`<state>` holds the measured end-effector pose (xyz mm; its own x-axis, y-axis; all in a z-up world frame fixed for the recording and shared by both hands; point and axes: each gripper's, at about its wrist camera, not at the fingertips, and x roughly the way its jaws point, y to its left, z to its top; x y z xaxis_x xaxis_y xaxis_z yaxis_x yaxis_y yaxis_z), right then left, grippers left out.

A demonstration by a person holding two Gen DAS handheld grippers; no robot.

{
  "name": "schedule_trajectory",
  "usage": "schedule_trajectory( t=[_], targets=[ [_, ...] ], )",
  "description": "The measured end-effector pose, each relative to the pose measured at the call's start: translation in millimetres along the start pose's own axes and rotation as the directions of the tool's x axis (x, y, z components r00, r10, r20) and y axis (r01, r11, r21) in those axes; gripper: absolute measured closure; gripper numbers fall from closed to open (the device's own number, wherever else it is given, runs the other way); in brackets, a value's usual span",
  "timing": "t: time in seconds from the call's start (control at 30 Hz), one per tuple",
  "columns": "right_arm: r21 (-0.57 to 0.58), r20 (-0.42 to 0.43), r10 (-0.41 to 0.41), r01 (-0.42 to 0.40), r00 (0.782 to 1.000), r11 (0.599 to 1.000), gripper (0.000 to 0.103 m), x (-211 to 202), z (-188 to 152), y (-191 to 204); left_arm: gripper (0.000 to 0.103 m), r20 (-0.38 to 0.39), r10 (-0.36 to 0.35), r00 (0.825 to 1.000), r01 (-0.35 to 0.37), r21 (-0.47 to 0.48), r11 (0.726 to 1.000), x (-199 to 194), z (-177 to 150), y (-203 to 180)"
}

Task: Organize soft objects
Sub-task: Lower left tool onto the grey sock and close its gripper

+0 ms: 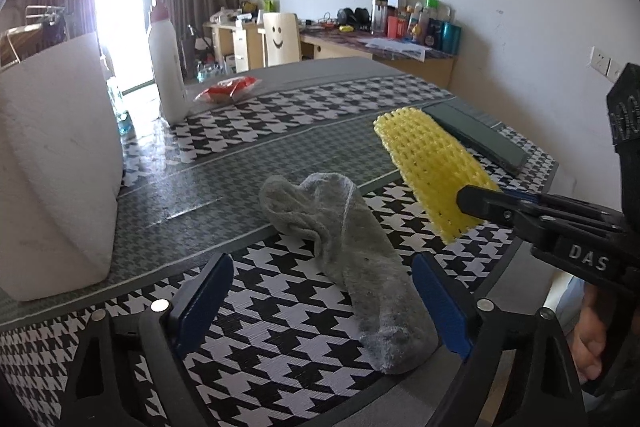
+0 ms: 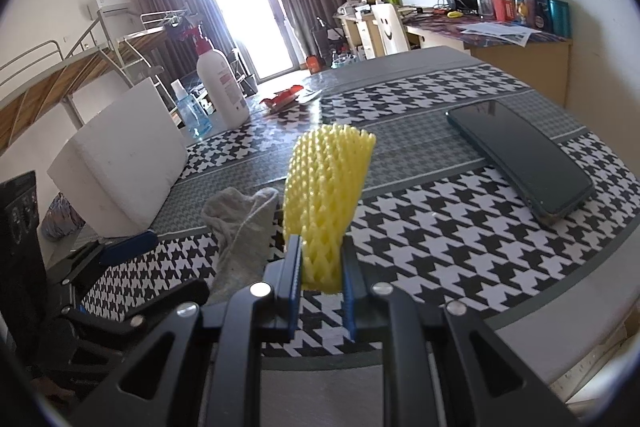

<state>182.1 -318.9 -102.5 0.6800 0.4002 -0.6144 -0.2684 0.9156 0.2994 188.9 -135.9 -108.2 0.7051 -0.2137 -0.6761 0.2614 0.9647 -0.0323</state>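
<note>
Sock (image 1: 360,259), grey and fuzzy, lies limp on the houndstooth table (image 1: 280,367), its crumpled cuff toward the room and its toe toward the camera. The left gripper (image 1: 320,307) straddles it with the jaws wide; the right blue pad (image 1: 440,307) is just beside the toe, and whether it touches cannot be told, while the left pad stands well apart. In the right wrist view the sock (image 2: 240,223) is half hidden behind the net and the gripper body.

Yellow foam net (image 2: 324,195), a ribbed mesh sleeve, is pinched at its near end by the right gripper (image 2: 322,275), jaws narrow and pressing it, the rest sticking forward above the table. From the left wrist view the net (image 1: 428,167) is just right of the sock, its gripped end covered by the gripper's black finger.

A dark phone (image 2: 520,159) lies flat to the right. To the left stands a white foam block (image 1: 56,167), cut off by the frame edge. Behind it are a white pump bottle (image 2: 222,87), a small blue bottle (image 2: 194,115) partly hidden, and a red wrapper (image 1: 228,89). A hand (image 1: 588,343) shows at the right edge, mostly hidden.
</note>
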Motion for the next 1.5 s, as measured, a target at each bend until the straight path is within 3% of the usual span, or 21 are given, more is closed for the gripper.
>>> schedule_trajectory(
  t=[0.43,0.63,1.13,1.5],
  targets=[
    [0.006,-0.007,0.012,-0.012,1.0,1.0,0.081,2,-3,-7,0.027,-0.058,0.01,0.998,-0.009,0.004,1.0,19,3,-9],
    [0.008,-0.007,0.015,-0.015,1.0,1.0,0.082,1,-4,-9,0.038,-0.075,0.007,0.997,-0.007,-0.003,1.0,28,5,-13],
    [0.017,-0.014,0.022,-0.021,1.0,1.0,0.081,-1,-10,-12,0.058,-0.076,-0.01,0.997,0.008,-0.029,1.0,35,10,-18],
    [0.022,-0.004,0.014,-0.014,1.0,1.0,0.081,-7,-13,-10,0.086,-0.066,-0.041,0.997,0.039,-0.022,0.999,37,12,-22]
  ],
)
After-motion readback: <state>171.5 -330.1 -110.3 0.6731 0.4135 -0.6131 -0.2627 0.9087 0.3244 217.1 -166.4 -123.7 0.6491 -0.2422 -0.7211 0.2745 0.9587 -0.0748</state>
